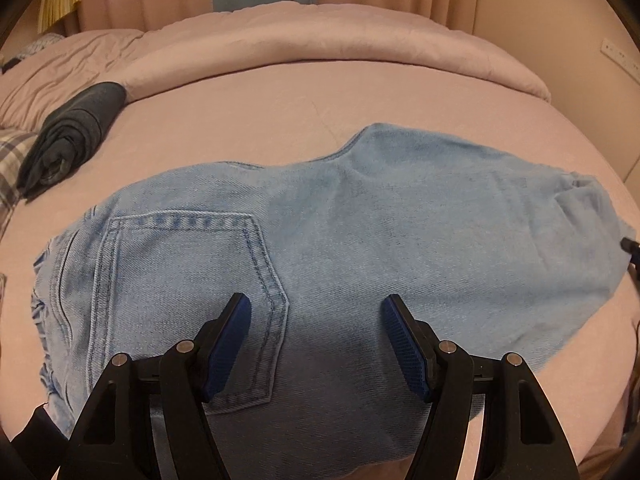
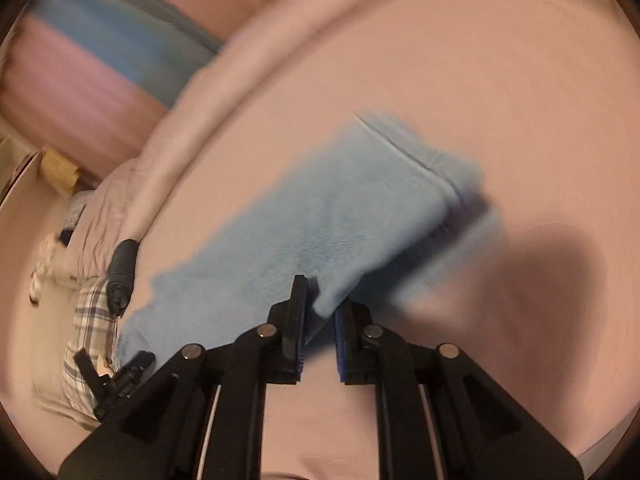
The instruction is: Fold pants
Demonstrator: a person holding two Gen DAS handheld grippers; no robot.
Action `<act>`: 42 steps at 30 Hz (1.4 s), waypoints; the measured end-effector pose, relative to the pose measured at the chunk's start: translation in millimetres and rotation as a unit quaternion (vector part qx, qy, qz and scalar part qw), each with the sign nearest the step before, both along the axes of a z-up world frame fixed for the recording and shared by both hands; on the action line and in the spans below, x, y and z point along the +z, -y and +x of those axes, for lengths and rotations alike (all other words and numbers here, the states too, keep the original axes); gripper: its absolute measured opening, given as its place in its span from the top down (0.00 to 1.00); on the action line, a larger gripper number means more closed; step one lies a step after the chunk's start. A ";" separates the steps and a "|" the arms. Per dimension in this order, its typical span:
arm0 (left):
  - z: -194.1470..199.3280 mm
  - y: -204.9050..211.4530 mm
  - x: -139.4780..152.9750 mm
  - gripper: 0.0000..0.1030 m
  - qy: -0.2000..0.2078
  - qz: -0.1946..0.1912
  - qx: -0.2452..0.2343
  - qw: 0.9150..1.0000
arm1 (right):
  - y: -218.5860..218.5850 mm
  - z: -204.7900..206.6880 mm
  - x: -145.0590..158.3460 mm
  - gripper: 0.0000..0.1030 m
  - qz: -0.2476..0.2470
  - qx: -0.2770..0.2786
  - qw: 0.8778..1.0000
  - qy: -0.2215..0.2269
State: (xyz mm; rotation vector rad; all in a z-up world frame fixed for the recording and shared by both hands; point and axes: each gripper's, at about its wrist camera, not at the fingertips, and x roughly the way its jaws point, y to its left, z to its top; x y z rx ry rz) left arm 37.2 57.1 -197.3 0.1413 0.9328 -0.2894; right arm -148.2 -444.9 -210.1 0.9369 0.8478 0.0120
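Pants (image 1: 320, 248) of light blue denim lie across the centre of the pink bed sheet (image 1: 280, 92), back pocket (image 1: 188, 300) at lower left of the left wrist view. We hold the left gripper (image 1: 316, 312) spread wide above the denim, grasping nothing. We keep the right gripper (image 2: 320, 300) clenched on a blurred corner of the pants; a dark rolled garment (image 1: 68, 140) rests at upper left.

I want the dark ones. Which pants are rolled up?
The dark grey pants near the pillows are rolled up. The light blue jeans lie flat under the claws.
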 end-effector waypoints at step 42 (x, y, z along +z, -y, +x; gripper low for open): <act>-5.1 -19.0 15.0 0.33 -0.022 0.081 -0.017 0.996 | 22.9 33.0 10.9 0.68 -0.110 -0.087 0.990 -0.011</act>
